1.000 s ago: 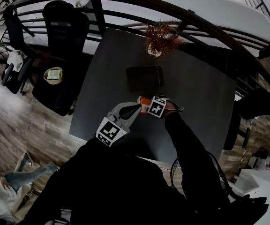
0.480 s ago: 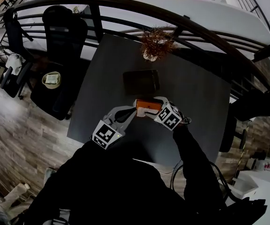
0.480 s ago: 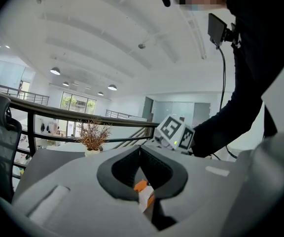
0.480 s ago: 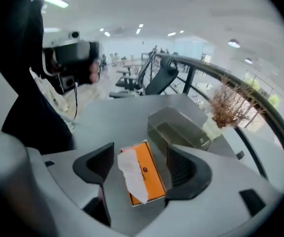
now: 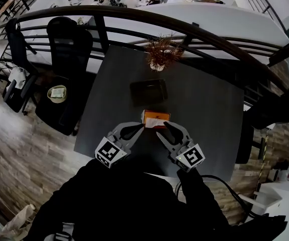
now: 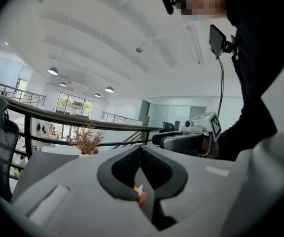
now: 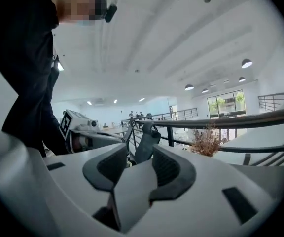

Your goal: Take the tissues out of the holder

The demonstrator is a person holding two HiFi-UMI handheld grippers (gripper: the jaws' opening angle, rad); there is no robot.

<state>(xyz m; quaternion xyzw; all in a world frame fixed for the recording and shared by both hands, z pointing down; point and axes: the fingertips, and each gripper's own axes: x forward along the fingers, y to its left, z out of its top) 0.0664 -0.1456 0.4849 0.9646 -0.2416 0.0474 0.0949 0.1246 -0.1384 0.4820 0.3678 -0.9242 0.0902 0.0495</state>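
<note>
Right tool (image 7: 138, 154): jaws have just been closing, now pinching a white tissue (image 7: 132, 196).
Left tool (image 6: 140, 149): jaws together, tips at the holder's left corner.
Orange holder (image 5: 156, 115): on the tabletop (image 5: 209, 109) just ahead, white sheet (image 5: 153, 120) showing on top.
Dark tray (image 5: 148, 92): farther back, contents unclear.

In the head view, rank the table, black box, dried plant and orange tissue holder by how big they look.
1. table, by far the largest
2. black box and dried plant: these look about alike, so they are not ranked
3. orange tissue holder, the smallest
</note>
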